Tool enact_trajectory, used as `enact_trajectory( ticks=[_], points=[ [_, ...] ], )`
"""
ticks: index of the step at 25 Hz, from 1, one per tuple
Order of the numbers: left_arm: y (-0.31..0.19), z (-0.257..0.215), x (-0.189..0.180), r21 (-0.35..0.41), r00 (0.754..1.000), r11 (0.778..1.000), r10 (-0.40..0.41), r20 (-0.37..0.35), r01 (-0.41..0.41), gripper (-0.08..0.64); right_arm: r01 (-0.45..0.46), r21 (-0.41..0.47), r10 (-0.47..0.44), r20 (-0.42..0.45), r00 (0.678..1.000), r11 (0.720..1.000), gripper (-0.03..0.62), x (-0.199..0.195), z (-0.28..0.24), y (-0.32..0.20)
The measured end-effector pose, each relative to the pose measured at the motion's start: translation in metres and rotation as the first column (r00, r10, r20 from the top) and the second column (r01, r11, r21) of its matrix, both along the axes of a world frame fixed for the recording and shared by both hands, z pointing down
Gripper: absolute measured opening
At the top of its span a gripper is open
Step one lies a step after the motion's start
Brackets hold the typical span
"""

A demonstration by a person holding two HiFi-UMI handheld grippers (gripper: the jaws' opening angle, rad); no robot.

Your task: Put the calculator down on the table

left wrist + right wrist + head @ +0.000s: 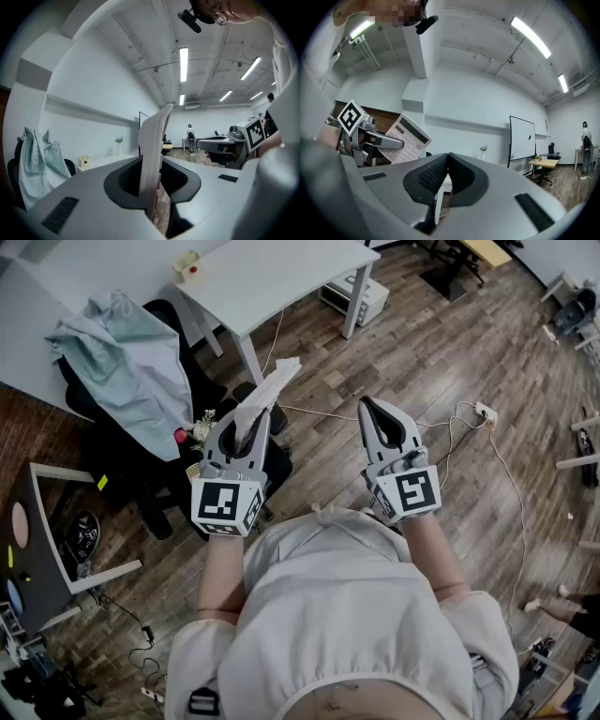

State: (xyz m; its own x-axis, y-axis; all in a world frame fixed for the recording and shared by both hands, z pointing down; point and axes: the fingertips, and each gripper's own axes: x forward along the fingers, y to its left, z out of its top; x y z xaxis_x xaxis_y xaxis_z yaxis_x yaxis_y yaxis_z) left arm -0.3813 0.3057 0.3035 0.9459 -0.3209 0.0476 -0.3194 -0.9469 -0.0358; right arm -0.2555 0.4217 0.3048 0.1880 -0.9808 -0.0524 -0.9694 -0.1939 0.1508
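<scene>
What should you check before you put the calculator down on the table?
1. Grip on the calculator: ok. The left gripper has its jaws pressed on it.
2. Right gripper out of the way: ok. It is shut on nothing and sits beside the left one.
3. Bare spot on the table: ok. Most of the white top is bare; a small box sits near one edge.
4. Calculator over the table: not ok. It hangs over the floor, short of the table.
5. Calculator lying flat: not ok. It sticks out of the jaws on its edge.
</scene>
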Motion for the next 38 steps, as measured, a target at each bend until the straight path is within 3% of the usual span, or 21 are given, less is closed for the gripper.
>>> enact_trajectory(
  ticks=[13, 17, 23, 29, 38],
  points=[
    [-0.011, 0.007, 0.013, -0.037, 1.000, 0.999, 0.009, -0.001, -0.009, 0.094, -0.030, -0.012, 0.030, 0.033, 0.999, 0.999, 0.003, 0.019, 0.008, -0.012],
    [-0.017, 0.013, 0.022, -0.054, 1.000, 0.999, -0.004, 0.011, 0.004, 0.094, -0.046, -0.015, 0.047, 0.021, 0.999, 0.999, 0.005, 0.036, 0.010, -0.016],
    [-0.037, 0.028, 0.048, -0.072, 0.998, 0.996, -0.052, 0.040, 0.055, 0.094, -0.001, -0.031, 0.002, 0.055, 0.998, 1.000, 0.006, 0.076, 0.028, -0.042],
    [-0.063, 0.033, 0.120, -0.067, 0.990, 0.989, -0.128, 0.065, 0.132, 0.094, 0.067, -0.038, -0.064, 0.079, 0.995, 0.997, 0.006, 0.165, 0.037, -0.080],
    [-0.119, 0.023, 0.276, -0.095, 0.961, 0.957, -0.270, 0.066, 0.276, 0.094, 0.224, -0.082, -0.214, 0.117, 0.970, 0.971, 0.006, 0.327, 0.035, -0.158]
  ],
)
